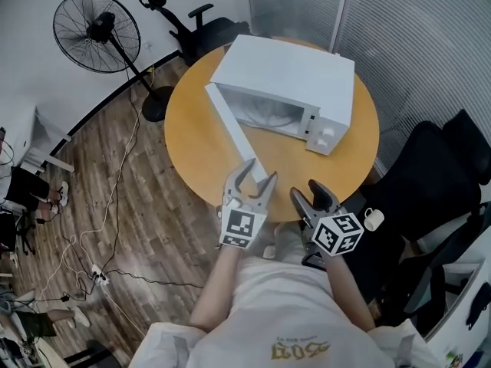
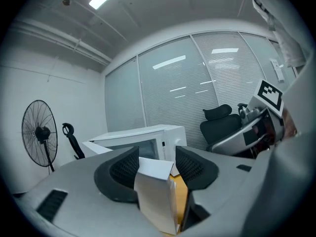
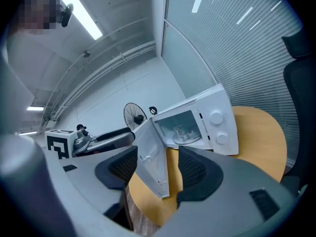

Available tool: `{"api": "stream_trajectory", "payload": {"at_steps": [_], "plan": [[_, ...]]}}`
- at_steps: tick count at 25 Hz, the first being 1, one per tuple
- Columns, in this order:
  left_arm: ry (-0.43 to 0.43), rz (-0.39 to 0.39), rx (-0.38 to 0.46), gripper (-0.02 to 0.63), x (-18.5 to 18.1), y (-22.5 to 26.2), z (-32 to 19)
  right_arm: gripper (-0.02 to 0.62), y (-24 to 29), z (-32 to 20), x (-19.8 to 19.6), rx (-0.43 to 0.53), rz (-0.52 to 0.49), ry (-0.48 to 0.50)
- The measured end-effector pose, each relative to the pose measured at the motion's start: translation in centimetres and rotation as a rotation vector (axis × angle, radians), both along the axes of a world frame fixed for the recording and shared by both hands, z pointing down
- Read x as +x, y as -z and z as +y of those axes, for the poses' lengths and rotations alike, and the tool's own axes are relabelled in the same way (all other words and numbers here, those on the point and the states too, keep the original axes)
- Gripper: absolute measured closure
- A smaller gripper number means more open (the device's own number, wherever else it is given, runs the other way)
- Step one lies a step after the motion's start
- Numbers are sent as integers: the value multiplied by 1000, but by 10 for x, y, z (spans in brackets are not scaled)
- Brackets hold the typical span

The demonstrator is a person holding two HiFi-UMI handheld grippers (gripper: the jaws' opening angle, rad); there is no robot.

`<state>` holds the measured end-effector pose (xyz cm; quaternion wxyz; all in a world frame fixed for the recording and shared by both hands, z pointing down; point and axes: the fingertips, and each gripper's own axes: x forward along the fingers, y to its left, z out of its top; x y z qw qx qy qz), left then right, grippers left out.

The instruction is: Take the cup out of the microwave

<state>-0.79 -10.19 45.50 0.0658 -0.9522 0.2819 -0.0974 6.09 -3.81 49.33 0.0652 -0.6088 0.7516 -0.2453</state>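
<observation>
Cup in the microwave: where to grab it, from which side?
Grip the cup across its side wall, coming level through the open front of the microwave. It seems to stand upright in the cavity, and the door hangs open to one side, so only the front is free. Handle: cannot tell.

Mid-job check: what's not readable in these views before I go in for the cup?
Cup: right gripper view shows only a small clear shape in the microwave; handle side unreadable.
Head view: cavity too small and pale; no cup discernible.
Left gripper view: door between the left gripper's jaws covers most of the cavity; pad contact unclear.
</observation>
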Motion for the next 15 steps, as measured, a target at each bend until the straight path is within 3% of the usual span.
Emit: {"api": "stream_trajectory", "payload": {"at_steps": [15], "plan": [[113, -30, 46, 376, -43, -4, -6, 342, -5, -11, -27, -2, -11, 81]]}}
